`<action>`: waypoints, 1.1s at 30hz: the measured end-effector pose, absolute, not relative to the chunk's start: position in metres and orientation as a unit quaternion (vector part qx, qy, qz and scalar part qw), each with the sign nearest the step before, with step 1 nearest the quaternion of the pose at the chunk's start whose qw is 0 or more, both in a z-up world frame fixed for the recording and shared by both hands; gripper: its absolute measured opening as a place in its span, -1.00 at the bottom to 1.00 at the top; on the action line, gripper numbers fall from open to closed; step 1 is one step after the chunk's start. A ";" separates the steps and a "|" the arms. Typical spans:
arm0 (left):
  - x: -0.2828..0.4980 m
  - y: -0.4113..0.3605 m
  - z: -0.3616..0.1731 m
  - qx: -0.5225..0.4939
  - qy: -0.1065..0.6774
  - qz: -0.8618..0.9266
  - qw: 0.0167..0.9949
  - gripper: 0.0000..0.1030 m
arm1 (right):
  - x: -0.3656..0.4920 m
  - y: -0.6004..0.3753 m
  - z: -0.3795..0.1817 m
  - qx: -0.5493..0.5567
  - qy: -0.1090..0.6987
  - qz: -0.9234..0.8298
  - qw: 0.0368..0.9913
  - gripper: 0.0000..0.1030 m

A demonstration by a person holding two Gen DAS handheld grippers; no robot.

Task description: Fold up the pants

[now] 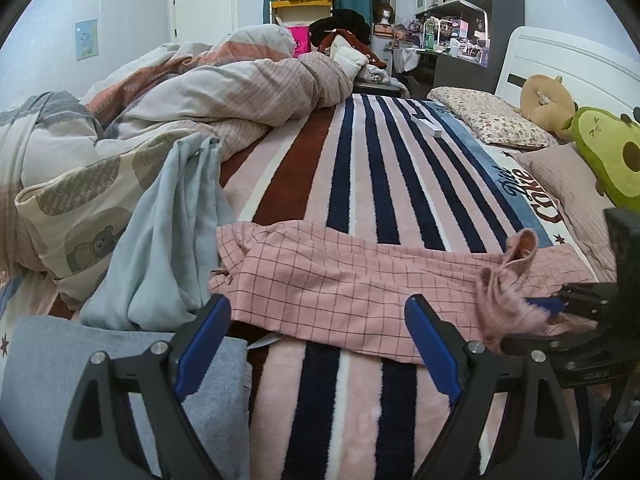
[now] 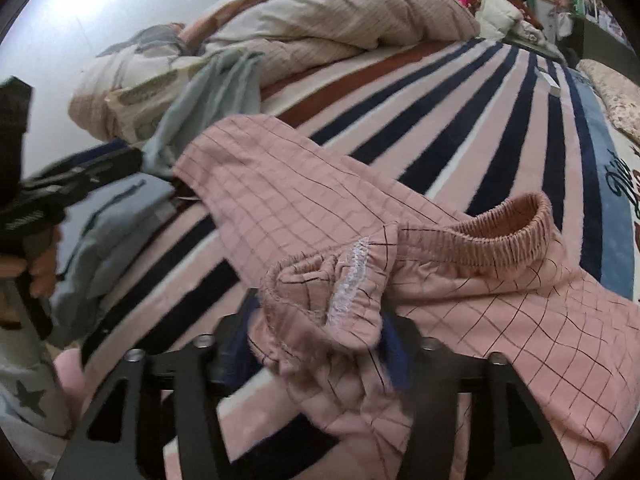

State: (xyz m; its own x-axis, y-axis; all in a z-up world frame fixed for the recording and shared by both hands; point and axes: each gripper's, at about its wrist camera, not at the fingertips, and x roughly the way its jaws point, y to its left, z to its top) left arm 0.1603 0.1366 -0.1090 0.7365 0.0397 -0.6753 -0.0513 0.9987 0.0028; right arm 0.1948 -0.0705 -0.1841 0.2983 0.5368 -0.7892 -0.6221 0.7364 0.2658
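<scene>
Here, the waistband end of the pants is being set down on the bed.
Nearest, the right claw (image 2: 316,344) stands half spread, bunched waistband lying loose between its pads; the left claw (image 1: 316,344) hangs spread and empty above the near edge of the bed (image 1: 360,160). Beyond, the pants (image 1: 340,272) lie crosswise. Next, I judge, flatten the waistband, then pinch one end to fold.

Pants (image 1: 340,280): pink, thin dark grid check, elastic waistband
Lying across a striped bed blanket (image 1: 372,184), loosely doubled and rumpled; gathered waistband (image 2: 504,220) end bunched and raised, seam stitching turned outward, legs stretching flat towards the other end
</scene>
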 end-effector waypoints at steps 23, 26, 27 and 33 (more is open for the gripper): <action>0.233 0.009 -0.162 -0.060 0.432 -0.152 0.887 0.36 | 0.156 -0.265 -0.141 0.050 0.434 0.219 0.872 0.14; 0.245 0.003 -0.173 -0.063 0.448 -0.156 0.878 0.06 | 0.159 -0.273 -0.146 0.055 0.436 0.217 0.872 0.15; 0.249 0.000 -0.179 -0.066 0.454 -0.159 0.874 -0.03 | 0.161 -0.275 -0.147 0.056 0.436 0.216 0.872 0.15; 0.255 -0.007 -0.186 -0.062 0.456 -0.162 0.873 -0.72 | 0.167 -0.285 -0.158 0.070 0.439 0.216 0.869 0.15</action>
